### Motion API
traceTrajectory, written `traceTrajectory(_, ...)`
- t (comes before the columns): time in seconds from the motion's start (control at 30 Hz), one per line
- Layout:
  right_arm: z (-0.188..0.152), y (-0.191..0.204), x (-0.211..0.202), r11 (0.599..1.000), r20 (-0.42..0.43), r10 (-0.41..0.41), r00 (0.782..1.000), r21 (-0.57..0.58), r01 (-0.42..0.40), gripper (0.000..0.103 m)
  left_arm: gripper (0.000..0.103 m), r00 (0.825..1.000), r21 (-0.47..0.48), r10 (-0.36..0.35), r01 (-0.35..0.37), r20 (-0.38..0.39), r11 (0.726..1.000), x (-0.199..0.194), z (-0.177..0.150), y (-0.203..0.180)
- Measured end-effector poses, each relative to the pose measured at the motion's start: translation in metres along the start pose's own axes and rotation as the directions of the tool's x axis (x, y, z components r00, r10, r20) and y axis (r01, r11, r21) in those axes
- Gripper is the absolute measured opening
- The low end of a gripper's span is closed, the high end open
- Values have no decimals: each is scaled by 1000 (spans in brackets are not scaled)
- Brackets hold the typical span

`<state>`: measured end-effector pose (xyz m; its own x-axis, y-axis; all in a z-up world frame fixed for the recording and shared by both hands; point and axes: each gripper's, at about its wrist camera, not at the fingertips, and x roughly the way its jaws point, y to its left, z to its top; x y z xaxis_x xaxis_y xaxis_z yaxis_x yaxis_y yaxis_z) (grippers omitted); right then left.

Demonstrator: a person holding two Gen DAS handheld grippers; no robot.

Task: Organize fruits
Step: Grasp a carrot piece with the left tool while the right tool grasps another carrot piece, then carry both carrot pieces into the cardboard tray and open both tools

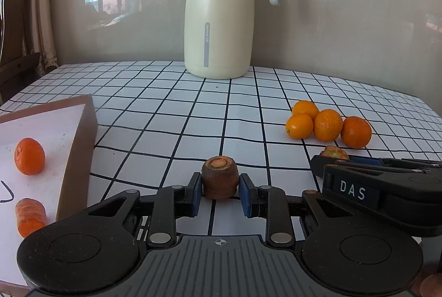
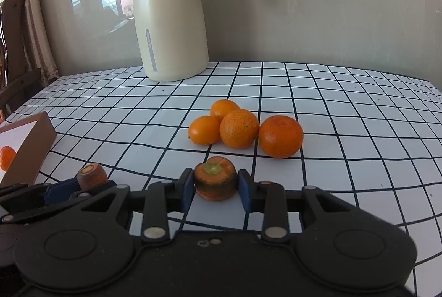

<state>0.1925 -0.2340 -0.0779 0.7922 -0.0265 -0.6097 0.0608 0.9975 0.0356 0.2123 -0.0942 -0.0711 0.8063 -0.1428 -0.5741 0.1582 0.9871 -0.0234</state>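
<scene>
My left gripper is shut on a brown-skinned carrot chunk that stands on end on the checked tablecloth. My right gripper is shut on a second carrot chunk with a green stem scar on top. Each gripper shows at the edge of the other's view, the right one holding its chunk. Several oranges lie in a cluster just beyond the right gripper. At the left a cardboard box with a white floor holds one orange and a carrot piece.
A cream thermos jug with a grey lid stands at the back of the table against the wall. A wooden chair and curtain are at the far left. The table's far right edge curves away.
</scene>
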Motion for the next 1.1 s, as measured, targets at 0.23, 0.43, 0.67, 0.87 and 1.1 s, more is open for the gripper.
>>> traceTrajectory(0.23, -6, -5, -11, 999, 2, 34, 999, 21, -34, 25, 29, 1000, 18, -19, 18, 18, 1000, -4, -1, -2)
traceTrajectory(0.43, -12, -12, -29, 997, 2, 71, 997, 19, -71, 25, 29, 999, 24, -38, 37, 26, 999, -14, -3, 0)
traceTrajectory(0.67, -22, -12, -59, 992, 3, 122, 992, -7, -122, 25, 29, 997, 32, -66, 65, 33, 997, -40, -14, 5)
traceTrajectory(0.87, -37, 2, -84, 985, -12, 163, 987, -62, -163, 25, 29, 995, 71, -78, 74, 57, 995, -71, -27, 7)
traceTrajectory(1.1, -48, 21, -103, 975, -8, 207, 978, -82, -207, 25, 29, 994, 84, -74, 67, 84, 994, -107, -40, 19)
